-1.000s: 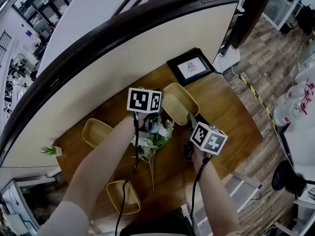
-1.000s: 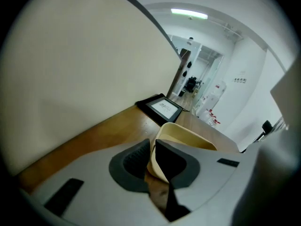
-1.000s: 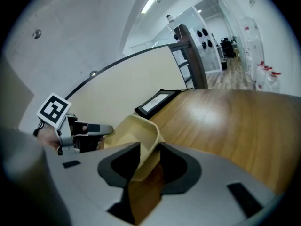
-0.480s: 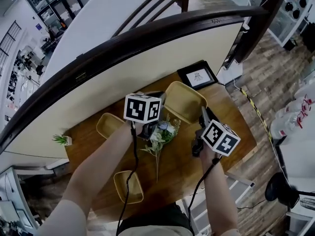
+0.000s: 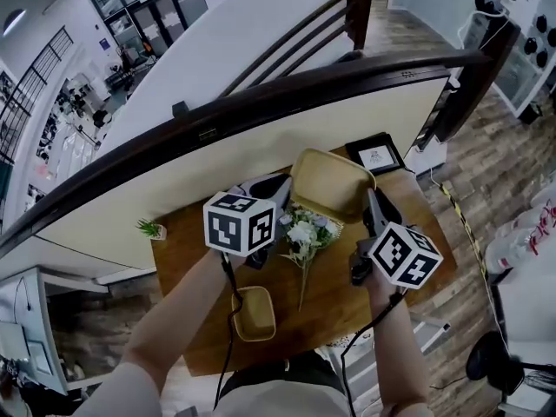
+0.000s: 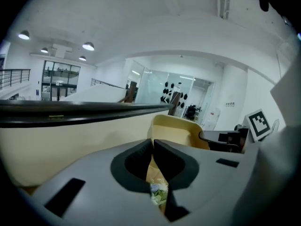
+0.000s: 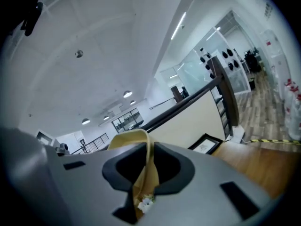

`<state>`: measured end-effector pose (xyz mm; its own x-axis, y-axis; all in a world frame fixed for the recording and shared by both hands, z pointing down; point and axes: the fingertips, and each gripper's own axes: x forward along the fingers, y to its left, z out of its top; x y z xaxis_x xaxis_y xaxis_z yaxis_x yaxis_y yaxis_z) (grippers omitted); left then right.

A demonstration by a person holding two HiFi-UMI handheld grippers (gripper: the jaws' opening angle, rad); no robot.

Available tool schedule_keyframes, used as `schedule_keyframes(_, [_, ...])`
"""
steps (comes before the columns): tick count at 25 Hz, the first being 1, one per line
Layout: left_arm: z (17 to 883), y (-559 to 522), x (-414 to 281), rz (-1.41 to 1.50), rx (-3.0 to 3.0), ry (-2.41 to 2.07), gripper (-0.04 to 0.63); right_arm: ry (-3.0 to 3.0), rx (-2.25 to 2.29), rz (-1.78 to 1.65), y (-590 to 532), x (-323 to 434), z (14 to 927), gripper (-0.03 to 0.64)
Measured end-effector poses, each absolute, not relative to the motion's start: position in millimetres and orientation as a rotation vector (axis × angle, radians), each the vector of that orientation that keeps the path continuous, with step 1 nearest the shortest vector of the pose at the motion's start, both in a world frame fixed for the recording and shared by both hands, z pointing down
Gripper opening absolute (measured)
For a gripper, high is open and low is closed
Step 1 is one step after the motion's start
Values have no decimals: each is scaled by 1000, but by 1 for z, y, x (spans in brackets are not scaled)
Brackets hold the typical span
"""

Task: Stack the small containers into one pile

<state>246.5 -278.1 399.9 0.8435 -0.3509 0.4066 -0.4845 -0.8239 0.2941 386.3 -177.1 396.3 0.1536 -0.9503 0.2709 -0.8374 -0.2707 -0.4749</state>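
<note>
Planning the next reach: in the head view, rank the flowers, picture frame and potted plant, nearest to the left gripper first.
1. Flowers, just beneath the left gripper.
2. Picture frame, back right.
3. Potted plant, far left.

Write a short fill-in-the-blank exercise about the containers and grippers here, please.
1. The large container is ____ in colour.
2. Its rim is clamped by the left gripper and the right gripper, ____ grippers in all.
3. The small container on the table has ____ inside.
Missing words: yellow; two; nothing.
The right gripper's jaws have just been closing on that rim.
</note>
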Motion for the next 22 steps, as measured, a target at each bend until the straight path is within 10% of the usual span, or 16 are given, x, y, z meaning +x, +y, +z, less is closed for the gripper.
schedule_keyframes(22, [327, -162, 64, 359, 2655, -854, 20, 1970, -2000, -826, -98, 224, 335, 49])
